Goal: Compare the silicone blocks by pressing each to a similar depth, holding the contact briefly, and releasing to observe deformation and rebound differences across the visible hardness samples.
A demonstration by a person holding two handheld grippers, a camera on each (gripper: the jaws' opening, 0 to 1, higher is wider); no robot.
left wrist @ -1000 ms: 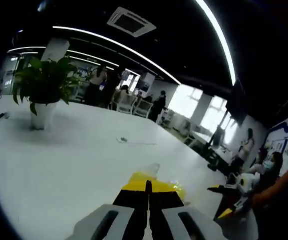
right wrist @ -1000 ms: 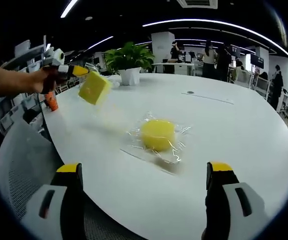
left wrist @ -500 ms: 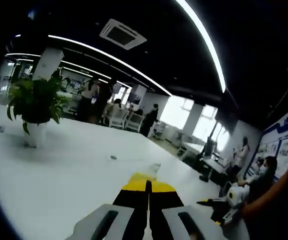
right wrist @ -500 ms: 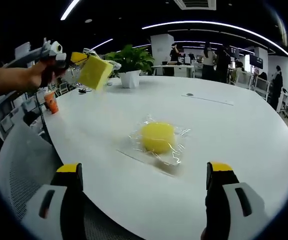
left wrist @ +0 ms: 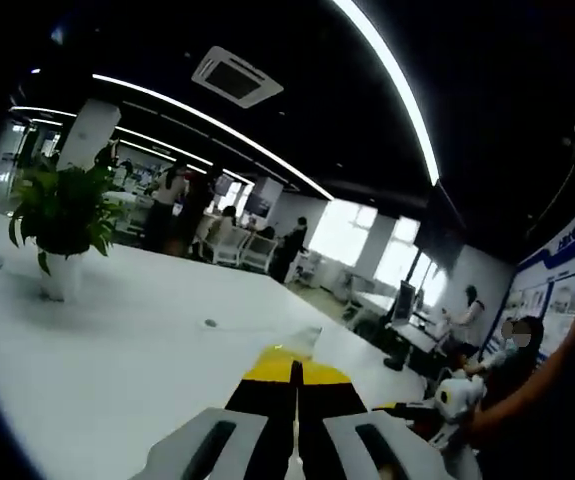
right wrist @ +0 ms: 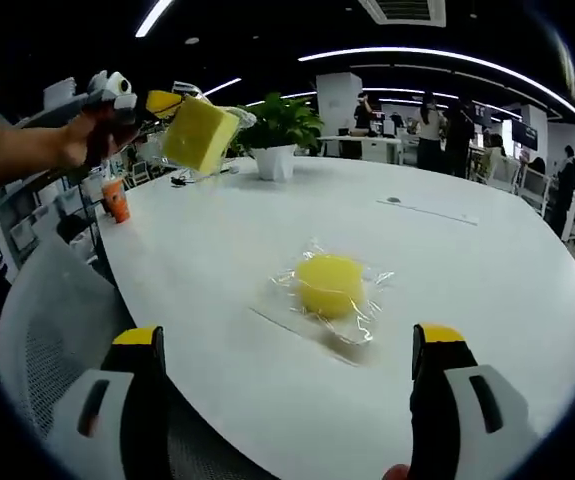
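Silicone block (right wrist: 199, 136), yellow and square, clamped in left claw (right wrist: 167, 103) and held in the air above white counter (right wrist: 487, 290). Right claw (right wrist: 287, 345) spread wide, gripping nothing. Round yellow block (right wrist: 329, 284) in clear wrap resting on counter ahead. Potted plant (right wrist: 279, 135) beyond.

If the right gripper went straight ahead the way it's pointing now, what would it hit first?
Most likely the round yellow block in clear wrap, lying on the white table ahead between the open right gripper jaws. Depth is hard to judge; it might meet the tabletop first.
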